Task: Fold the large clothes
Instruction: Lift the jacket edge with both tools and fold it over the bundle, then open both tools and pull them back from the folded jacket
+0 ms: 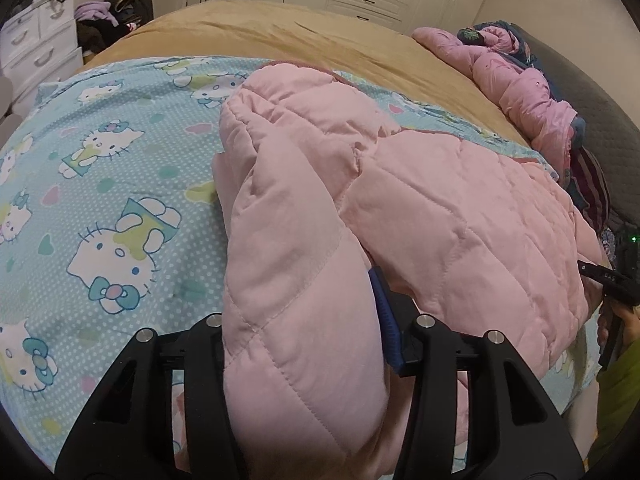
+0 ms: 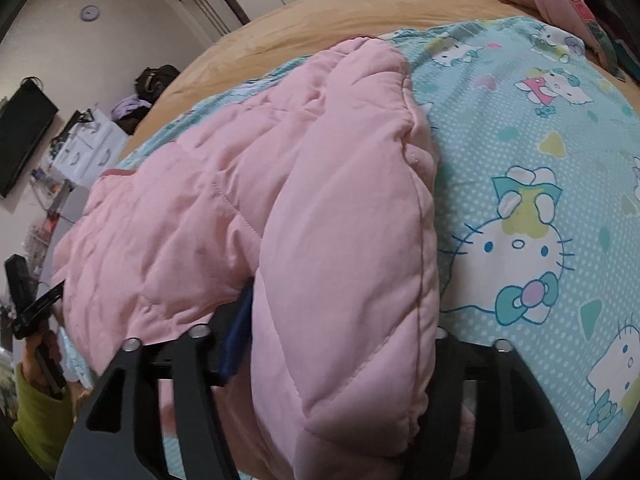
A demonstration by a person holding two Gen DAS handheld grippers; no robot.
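A pink quilted jacket (image 1: 440, 208) lies spread on the cartoon-cat bedsheet (image 1: 100, 184) over a tan blanket (image 1: 320, 36), and the fold looks to be in its sleeve-and-side stage: each tong carries a puffy edge of the garment. The left gripper (image 1: 312, 344) is clamped on a thick fold of the jacket, its blue pad (image 1: 384, 312) pressed into the fabric. The right gripper (image 2: 332, 344) has the jacket's other fold between its jaws, which stand wide; whether the pads press on it I cannot tell. Next, I judge, both sides must be laid inward and flat over the body, then released cleanly without dragging the sheet
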